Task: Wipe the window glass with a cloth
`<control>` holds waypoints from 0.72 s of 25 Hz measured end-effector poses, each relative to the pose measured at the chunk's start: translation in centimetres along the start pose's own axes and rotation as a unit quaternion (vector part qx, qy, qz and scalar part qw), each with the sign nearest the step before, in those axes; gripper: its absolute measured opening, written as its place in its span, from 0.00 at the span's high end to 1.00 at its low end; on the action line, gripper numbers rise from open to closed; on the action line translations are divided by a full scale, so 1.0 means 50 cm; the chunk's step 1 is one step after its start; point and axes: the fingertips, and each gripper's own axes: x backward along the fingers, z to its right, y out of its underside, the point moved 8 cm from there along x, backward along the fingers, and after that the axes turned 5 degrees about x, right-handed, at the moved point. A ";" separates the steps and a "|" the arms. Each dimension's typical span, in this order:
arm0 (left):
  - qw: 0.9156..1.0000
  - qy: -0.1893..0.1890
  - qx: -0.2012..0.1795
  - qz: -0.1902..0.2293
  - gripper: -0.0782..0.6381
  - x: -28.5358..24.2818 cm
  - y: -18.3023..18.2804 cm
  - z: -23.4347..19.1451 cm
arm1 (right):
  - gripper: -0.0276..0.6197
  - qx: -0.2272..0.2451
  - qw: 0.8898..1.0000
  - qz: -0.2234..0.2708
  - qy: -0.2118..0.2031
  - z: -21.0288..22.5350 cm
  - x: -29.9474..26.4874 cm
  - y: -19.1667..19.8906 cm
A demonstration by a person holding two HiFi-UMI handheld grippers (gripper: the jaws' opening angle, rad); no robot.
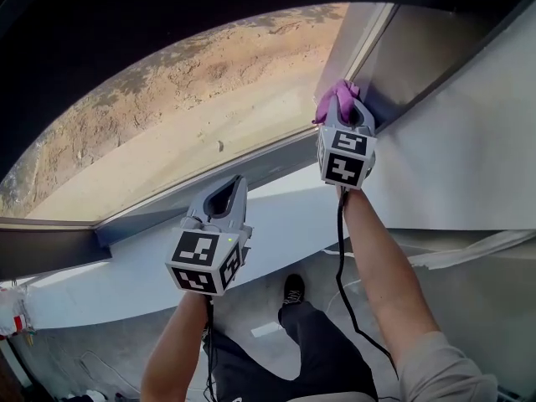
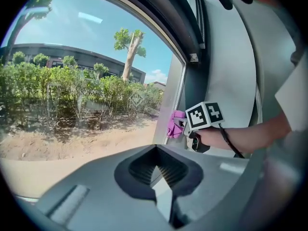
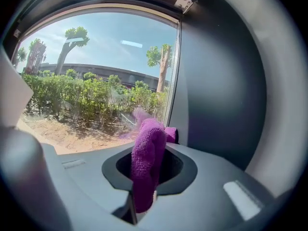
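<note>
A purple cloth (image 3: pixel 147 160) is pinched in my right gripper (image 3: pixel 143 186), which is shut on it. The cloth (image 1: pixel 337 96) is pressed against the lower right corner of the window glass (image 1: pixel 193 115), beside the grey side frame (image 1: pixel 356 40). From the left gripper view, the cloth (image 2: pixel 175 124) sticks out ahead of the right gripper's marker cube (image 2: pixel 204 115). My left gripper (image 1: pixel 229 188) hangs lower and to the left, short of the sill, its jaws shut with nothing between them (image 2: pixel 161 179). The glass (image 3: pixel 96 76) shows bushes, trees and sandy ground outside.
A grey sill (image 1: pixel 276 162) runs under the glass, with a pale ledge (image 1: pixel 293 224) below it. A white wall panel (image 1: pixel 469 141) stands to the right. A black cable (image 1: pixel 341 266) hangs from the right gripper. The person's legs and shoe (image 1: pixel 293 290) are on the floor below.
</note>
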 end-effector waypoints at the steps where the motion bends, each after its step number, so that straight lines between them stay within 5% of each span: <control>1: 1.000 -0.001 0.004 -0.001 0.89 -0.001 0.008 -0.005 | 0.84 0.001 1.000 -0.004 0.000 -0.003 -0.004 0.010; 8: 1.000 -0.002 0.019 -0.002 0.89 0.005 0.060 -0.031 | 0.84 0.006 1.000 -0.014 -0.014 -0.025 -0.023 0.063; 18: 0.999 -0.030 0.039 0.009 0.89 0.108 0.074 -0.087 | 0.84 0.042 0.996 0.012 -0.077 -0.126 0.024 0.024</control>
